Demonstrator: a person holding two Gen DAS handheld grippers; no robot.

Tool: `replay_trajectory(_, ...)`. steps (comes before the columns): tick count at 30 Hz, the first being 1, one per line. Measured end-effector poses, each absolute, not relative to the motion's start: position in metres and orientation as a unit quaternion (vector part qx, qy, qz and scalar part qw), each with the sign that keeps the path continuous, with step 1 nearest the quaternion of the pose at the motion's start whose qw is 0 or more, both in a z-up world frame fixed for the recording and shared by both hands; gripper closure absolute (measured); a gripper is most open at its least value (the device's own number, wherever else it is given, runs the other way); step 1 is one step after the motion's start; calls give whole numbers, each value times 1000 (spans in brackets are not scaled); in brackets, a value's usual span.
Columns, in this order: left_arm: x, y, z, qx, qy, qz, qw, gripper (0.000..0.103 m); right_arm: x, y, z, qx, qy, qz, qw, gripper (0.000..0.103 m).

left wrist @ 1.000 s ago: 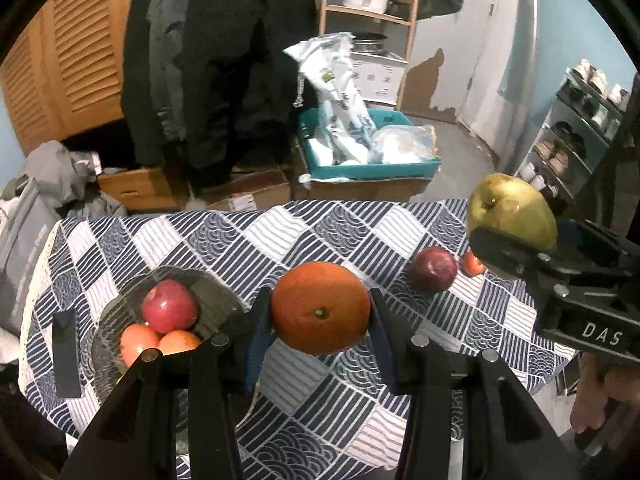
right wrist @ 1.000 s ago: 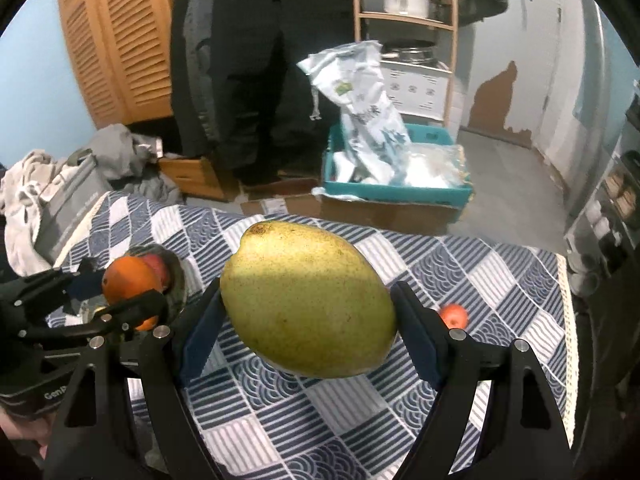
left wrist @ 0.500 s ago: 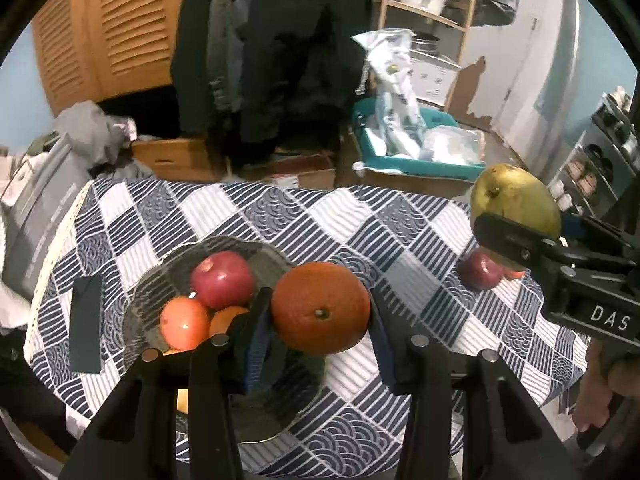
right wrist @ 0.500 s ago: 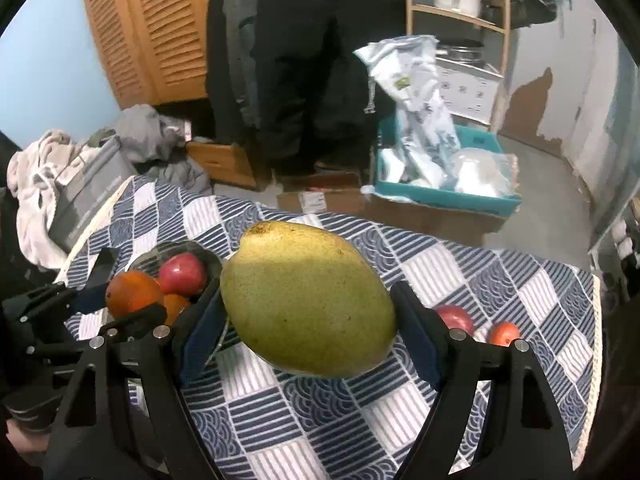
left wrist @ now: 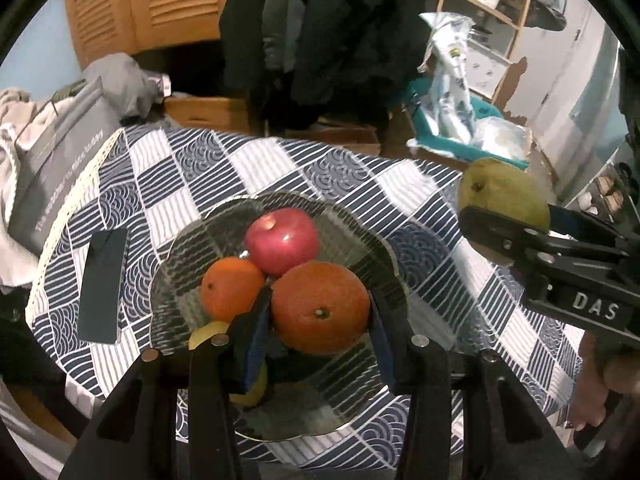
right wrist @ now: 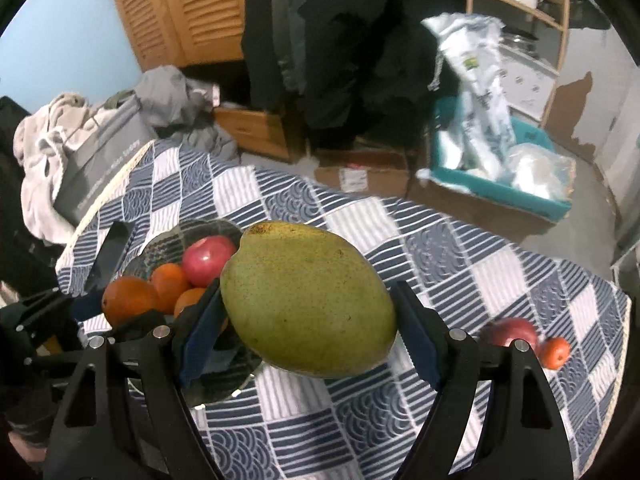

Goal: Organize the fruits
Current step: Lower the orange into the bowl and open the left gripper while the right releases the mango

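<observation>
The left gripper (left wrist: 320, 312) is clamped on an orange (left wrist: 320, 307), its blue pads pressed to both sides, and holds it above the near half of a glass bowl (left wrist: 384, 252). In the bowl, at twelve o'clock from the orange, sits a red apple (left wrist: 282, 241); a tangerine (left wrist: 232, 289) lies at nine o'clock, touching the apple, and a yellow fruit (left wrist: 204, 333) shows partly behind the left finger at about eight. The bowl stands on a blue-and-white checked cloth (left wrist: 280, 168), with a dark phone (left wrist: 103, 286) lying flat at nine o'clock from it, well apart. The right gripper (right wrist: 308, 320) is clamped on a green mango (right wrist: 308, 300), held clear of the cloth at three o'clock from the bowl. In the right wrist view a second red apple (right wrist: 514, 330) and a small tangerine (right wrist: 554, 352) lie touching on the cloth at three o'clock from the mango, far from the bowl.
</observation>
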State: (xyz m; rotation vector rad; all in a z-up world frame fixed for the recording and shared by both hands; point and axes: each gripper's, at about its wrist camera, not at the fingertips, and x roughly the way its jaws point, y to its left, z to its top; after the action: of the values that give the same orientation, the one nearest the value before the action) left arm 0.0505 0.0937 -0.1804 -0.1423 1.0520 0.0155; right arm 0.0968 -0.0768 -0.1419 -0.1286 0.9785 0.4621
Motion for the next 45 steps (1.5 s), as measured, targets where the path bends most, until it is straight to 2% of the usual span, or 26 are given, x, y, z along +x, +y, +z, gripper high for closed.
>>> replay_trajectory(21,52,128,-236,-93,558,32,824,56,113,-14,-208,-96,535,246,802,21)
replay_trajectory(32,54,127,-237,-89,562,32,822,55,114,-5,-221,-103,549,252,790,20)
replay_trajectory(34,54,127,-236,-91,563,31,821,53,115,-7,-221,-97,549,253,791,20)
replay_trajectory(38,54,127,-236,-93,564,34,820,35,115,-8,-221,-88,554,255,788,20)
replay_trajectory(45,53,127,-234,-96,566,36,818,34,117,-13,-208,-49,544,269,793,19)
